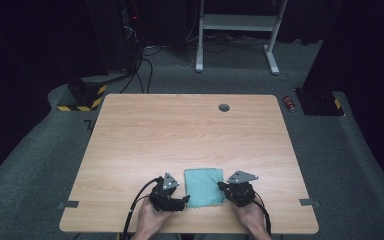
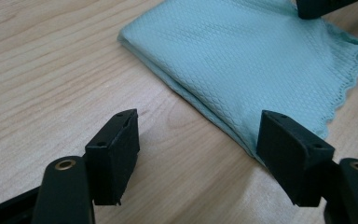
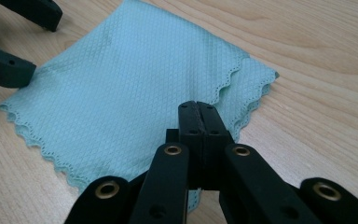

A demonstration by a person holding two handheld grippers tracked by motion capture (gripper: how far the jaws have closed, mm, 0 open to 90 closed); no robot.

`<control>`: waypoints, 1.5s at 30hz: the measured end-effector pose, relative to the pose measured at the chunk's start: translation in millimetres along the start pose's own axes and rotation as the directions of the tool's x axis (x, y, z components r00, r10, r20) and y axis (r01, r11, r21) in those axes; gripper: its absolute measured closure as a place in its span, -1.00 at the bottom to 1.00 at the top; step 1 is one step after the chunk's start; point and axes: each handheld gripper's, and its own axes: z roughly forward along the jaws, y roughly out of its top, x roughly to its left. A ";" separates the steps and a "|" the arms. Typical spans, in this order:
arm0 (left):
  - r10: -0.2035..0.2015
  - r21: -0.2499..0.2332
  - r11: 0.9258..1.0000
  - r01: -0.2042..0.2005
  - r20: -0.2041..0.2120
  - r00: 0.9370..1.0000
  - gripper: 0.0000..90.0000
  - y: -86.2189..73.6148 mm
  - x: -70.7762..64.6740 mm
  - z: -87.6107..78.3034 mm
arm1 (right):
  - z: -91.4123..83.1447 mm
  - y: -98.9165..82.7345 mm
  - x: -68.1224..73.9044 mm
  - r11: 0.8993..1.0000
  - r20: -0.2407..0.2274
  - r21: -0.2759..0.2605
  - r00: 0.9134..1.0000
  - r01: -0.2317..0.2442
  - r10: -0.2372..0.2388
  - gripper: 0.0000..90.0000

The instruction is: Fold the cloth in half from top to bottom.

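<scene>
A: From the high view, where is the cloth (image 1: 204, 186)?

B: Folded flat near the front edge of the counter (image 1: 180, 130), about midway along it. The left hand-held gripper (image 1: 176, 200) sits at its left side, the right hand-held gripper (image 1: 225, 187) at its right side. Both are right up against it, so neither hand is clearly nearer.

A: And the left gripper view?

B: Its jaws stand wide apart with bare counter (image 2: 51, 70) between them. The cloth (image 2: 261, 60) lies ahead and to the right; its folded edge runs diagonally down to the right-hand jaw, which is at or just over that edge. Nothing is pinched there. I'd judge that a short slide towards the cloth would bring the edge between the jaws.

A: The right gripper view?

B: Its jaws are pressed together, and they sit on the scalloped border of the cloth (image 3: 121, 93) at the near corner. The border seems to run in under the tips, so I read it as clamped on the cloth, though the pinch itself is hidden. The cloth spreads ahead and to the left from there, towards the left hand-held gripper's (image 3: 18, 39) open jaws at the far side.
</scene>
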 end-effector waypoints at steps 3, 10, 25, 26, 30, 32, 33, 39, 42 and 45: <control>-0.030 -0.012 0.999 0.030 0.005 1.000 -0.31 5.9 7.0 2.8 | 0.2 0.8 0.9 1.000 0.003 0.005 1.000 0.008 -0.008 0.99; -0.093 -0.040 0.995 0.093 -0.007 0.996 -0.28 27.9 27.9 13.9 | 10.4 23.7 -14.1 0.997 0.009 -0.030 0.998 -0.069 0.070 0.67; -0.086 -0.003 0.996 0.086 -0.007 0.996 -0.02 47.3 41.1 37.9 | 31.0 39.2 -30.4 0.998 0.034 0.018 0.998 -0.057 0.056 0.52; -0.088 -0.003 0.996 0.088 -0.002 0.996 0.01 47.8 41.8 38.1 | 31.5 39.3 -32.8 0.997 0.037 0.024 0.997 -0.068 0.067 0.39; -0.056 0.029 0.998 0.055 0.025 0.998 0.27 53.0 40.8 39.7 | 35.6 39.8 -37.7 0.996 0.007 0.057 0.997 -0.074 0.074 0.41; -0.041 0.052 0.998 0.040 0.027 0.999 0.43 56.9 39.7 41.1 | 37.5 40.8 -35.1 0.996 -0.008 0.068 0.999 -0.053 0.054 0.70; -0.041 0.052 0.998 0.040 0.027 0.999 0.51 56.9 39.7 41.1 | 37.7 41.4 -34.0 0.996 -0.014 0.075 0.999 -0.049 0.050 0.83; -0.025 0.080 0.997 0.019 0.078 0.997 0.91 62.5 45.9 41.9 | 36.9 45.7 -33.3 0.996 -0.016 0.084 1.000 -0.022 0.023 1.00; -0.030 0.061 0.998 0.025 0.085 0.996 0.93 64.2 46.5 40.6 | 34.1 46.1 -34.4 0.997 -0.013 0.071 1.000 -0.022 0.023 1.00; -0.024 0.052 0.998 0.019 0.091 0.996 0.93 65.5 49.9 39.3 | 32.9 46.6 -35.3 0.998 -0.008 0.062 1.000 -0.021 0.021 1.00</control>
